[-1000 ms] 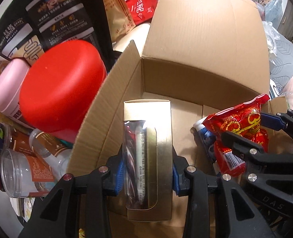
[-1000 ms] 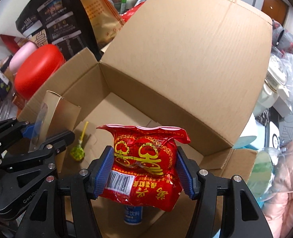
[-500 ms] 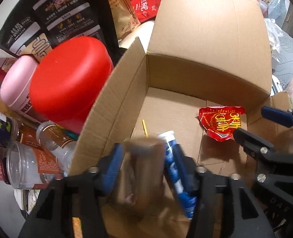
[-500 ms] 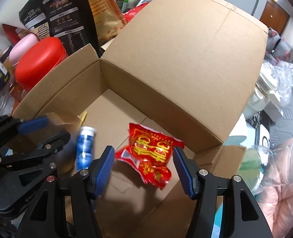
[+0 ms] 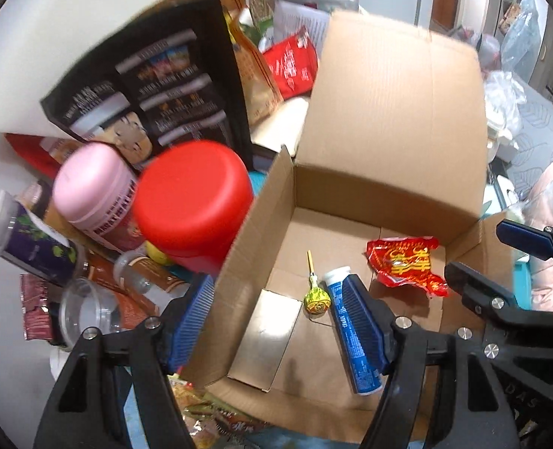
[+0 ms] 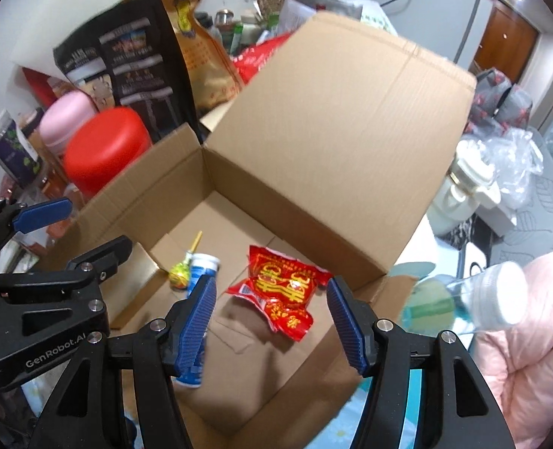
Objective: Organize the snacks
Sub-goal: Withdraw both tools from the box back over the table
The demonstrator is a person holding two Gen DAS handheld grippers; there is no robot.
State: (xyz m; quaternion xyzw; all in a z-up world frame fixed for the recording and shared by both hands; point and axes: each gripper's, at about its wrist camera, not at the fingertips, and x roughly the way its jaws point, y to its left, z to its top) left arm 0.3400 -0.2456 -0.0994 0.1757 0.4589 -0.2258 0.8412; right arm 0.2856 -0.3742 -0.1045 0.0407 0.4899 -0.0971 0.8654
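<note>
Nearest the cameras, both grippers hang empty over the cardboard box (image 5: 388,119). The left gripper (image 5: 283,321) has its jaws spread wide, straddling the box's near-left wall, one blue pad outside the wall and the other above the box floor. The right gripper (image 6: 270,318) is likewise wide open above the box's near-right part, with nothing between its pads.

Inside the box, four snacks lie on the floor. A gold carton (image 5: 267,340) lies flat against the near-left wall. Just beside it, toward the box's middle, is a lollipop (image 5: 316,299) with a yellow-green head, its stick pointing at the far wall. Next to that lies a blue tube (image 5: 347,329) with a white cap. Further right, close to the right wall, sits a red packet (image 6: 282,288) with gold print. The box's tall rear flap stands upright behind them.

Beyond the box's left wall is a crowd of things not yet sorted: a red-lidded jar (image 5: 194,198) right against the wall, a pink-lidded jar (image 5: 93,183) beside it, clear bottles lower down, and a black pouch (image 5: 152,75) standing behind them, with more red and orange bags further back.

Judging by this, a drop into the box looks complete and a fresh pick is the step in hand. The next move probably calls for swinging an open gripper out over the left wall to one of those items, and the big jars may be too broad for the jaws.
</note>
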